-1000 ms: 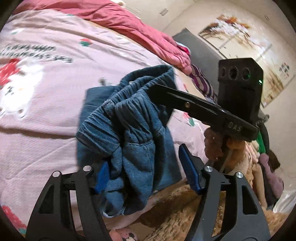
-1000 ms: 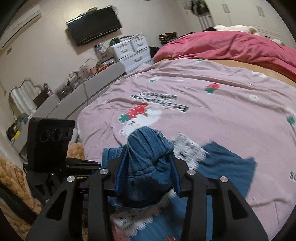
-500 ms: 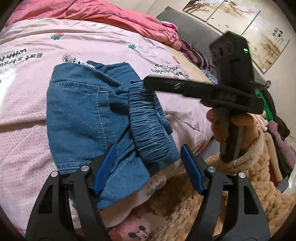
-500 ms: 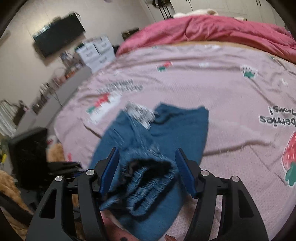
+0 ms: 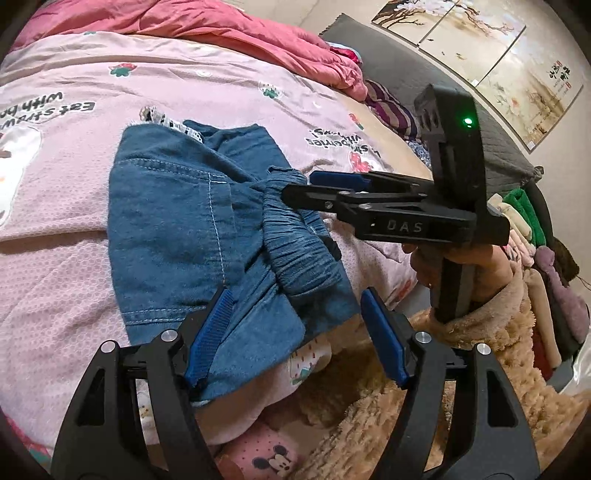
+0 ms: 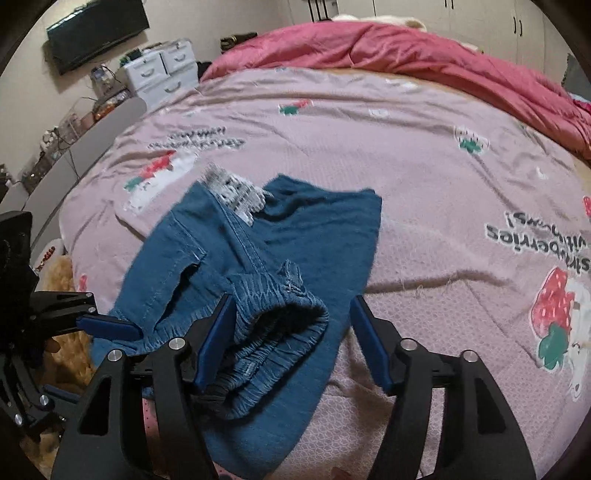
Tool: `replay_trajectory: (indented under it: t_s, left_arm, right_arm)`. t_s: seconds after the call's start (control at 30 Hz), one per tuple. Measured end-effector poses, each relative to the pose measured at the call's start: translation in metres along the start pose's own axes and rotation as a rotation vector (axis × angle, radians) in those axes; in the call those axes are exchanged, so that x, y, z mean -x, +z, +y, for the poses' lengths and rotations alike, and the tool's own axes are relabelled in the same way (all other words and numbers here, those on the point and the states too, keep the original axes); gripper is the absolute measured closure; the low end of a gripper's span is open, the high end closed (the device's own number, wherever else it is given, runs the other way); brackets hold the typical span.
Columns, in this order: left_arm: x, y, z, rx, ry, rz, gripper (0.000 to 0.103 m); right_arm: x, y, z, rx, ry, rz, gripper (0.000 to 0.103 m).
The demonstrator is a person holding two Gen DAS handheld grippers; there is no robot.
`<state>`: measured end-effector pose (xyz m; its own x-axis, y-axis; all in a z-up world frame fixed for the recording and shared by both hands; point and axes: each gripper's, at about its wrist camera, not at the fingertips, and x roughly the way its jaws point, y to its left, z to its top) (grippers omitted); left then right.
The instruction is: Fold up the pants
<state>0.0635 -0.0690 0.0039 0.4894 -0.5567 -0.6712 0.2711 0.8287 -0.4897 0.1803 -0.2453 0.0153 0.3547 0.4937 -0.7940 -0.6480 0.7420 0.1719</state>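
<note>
Blue denim pants [image 5: 192, 221] lie folded on the pink bedspread [image 5: 55, 258] at the near edge of the bed, also in the right wrist view [image 6: 258, 266]. The elastic waistband [image 5: 299, 254] is bunched on top at the near side. My left gripper [image 5: 295, 332] is open over the near edge of the pants, holding nothing. My right gripper [image 6: 291, 343] is open just above the waistband [image 6: 273, 325]; it also shows in the left wrist view [image 5: 314, 188]. White lace trim [image 6: 236, 195] peeks out at the far end.
A crumpled red quilt [image 6: 424, 59] lies along the far side of the bed. A brown fluffy sleeve [image 5: 461, 369] is below the bed edge. White drawers [image 6: 162, 74] and a wall TV [image 6: 96, 29] stand beyond the bed. Stacked clothes [image 5: 535, 258] sit at the right.
Both grippers held the waistband up a second ago. They lowered it onto the bed and opened; the pants now lie flat and both grippers have drawn slightly back.
</note>
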Motion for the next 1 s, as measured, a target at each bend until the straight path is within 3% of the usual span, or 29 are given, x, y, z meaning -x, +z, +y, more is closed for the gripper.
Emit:
replay_trajectory:
  t_s: [0.3, 0.4, 0.7, 1.0]
  left_arm:
    - [0.012, 0.004, -0.007, -0.025, 0.061, -0.032, 0.034]
    - [0.015, 0.007, -0.008, -0.028, 0.080, -0.042, 0.028]
    - [0.019, 0.015, -0.006, -0.036, 0.124, -0.059, 0.025]
    - [0.022, 0.022, 0.005, -0.025, 0.163, -0.077, 0.023]
  right_arm:
    - [0.027, -0.002, 0.005, 0.021, -0.004, -0.105, 0.038]
    - [0.034, -0.005, 0.002, -0.002, -0.011, -0.128, 0.022]
    - [0.058, -0.024, -0.001, -0.030, -0.012, -0.206, 0.022]
    - [0.077, -0.040, 0.013, 0.025, -0.007, -0.256, 0.022]
